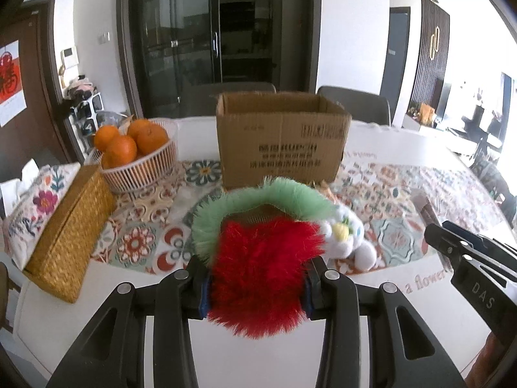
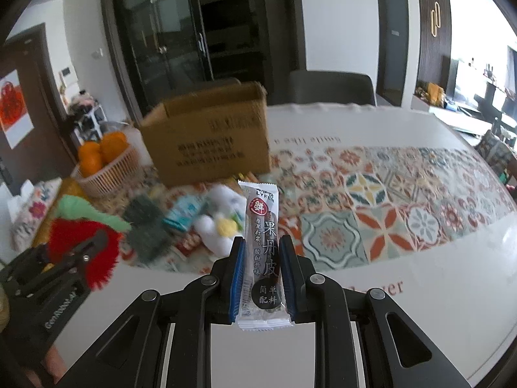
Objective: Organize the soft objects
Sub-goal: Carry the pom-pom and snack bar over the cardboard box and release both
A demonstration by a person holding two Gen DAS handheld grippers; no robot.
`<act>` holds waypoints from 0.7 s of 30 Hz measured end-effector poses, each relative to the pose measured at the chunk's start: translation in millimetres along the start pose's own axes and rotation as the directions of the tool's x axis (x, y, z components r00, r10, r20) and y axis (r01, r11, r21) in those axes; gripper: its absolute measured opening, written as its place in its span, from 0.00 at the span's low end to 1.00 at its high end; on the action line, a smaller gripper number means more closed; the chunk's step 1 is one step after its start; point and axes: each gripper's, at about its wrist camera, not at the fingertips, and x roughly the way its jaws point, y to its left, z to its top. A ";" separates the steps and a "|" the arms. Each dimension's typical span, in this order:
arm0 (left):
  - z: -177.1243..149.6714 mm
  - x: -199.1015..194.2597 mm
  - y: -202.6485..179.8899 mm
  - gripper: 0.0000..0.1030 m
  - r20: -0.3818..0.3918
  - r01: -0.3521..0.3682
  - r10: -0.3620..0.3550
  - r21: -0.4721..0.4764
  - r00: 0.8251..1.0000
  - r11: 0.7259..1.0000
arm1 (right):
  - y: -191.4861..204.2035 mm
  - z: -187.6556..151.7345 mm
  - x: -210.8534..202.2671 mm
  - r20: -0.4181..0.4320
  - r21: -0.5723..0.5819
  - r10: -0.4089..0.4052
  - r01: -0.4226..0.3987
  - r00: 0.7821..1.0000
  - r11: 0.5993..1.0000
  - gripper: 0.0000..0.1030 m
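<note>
My left gripper (image 1: 257, 287) is shut on a fluffy red and green plush toy (image 1: 258, 258), held above the near table edge. The same toy (image 2: 84, 245) shows at the left of the right wrist view. My right gripper (image 2: 261, 278) is shut on a long snack packet (image 2: 263, 252) with Chinese print, held upright. A white plush toy (image 1: 349, 236) lies on the patterned cloth just right of the red one; it also shows in the right wrist view (image 2: 223, 223). An open cardboard box (image 1: 281, 139) stands behind, also seen in the right wrist view (image 2: 210, 135).
A basket of oranges (image 1: 139, 158) and a woven tissue box (image 1: 68, 229) stand at the left. Small packets (image 2: 184, 216) lie blurred on the patterned cloth (image 2: 387, 213). Chairs (image 1: 355, 103) stand behind the table. The right gripper's body (image 1: 468, 258) shows at the right.
</note>
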 end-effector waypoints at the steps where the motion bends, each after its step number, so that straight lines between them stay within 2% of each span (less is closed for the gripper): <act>1: 5.2 -1.4 1.1 0.39 0.003 0.004 -0.004 -0.004 1.000 1.000 | 2.5 3.7 -2.2 0.007 -0.001 0.010 -0.010 1.000 1.000 0.22; 10: 52.1 -8.7 19.1 0.39 0.064 0.042 -0.038 -0.061 0.997 0.997 | 25.9 53.8 -6.4 0.081 -0.008 0.112 -0.112 0.990 0.994 0.22; 15: 80.0 -5.7 24.0 0.39 0.101 0.065 -0.060 -0.048 0.993 0.997 | 34.0 76.1 -0.2 0.097 0.000 0.163 -0.163 0.982 0.987 0.22; 21: 112.7 8.8 26.6 0.39 0.095 0.093 -0.089 -0.037 0.992 0.995 | 41.7 108.7 13.1 0.099 0.009 0.198 -0.200 0.975 0.980 0.22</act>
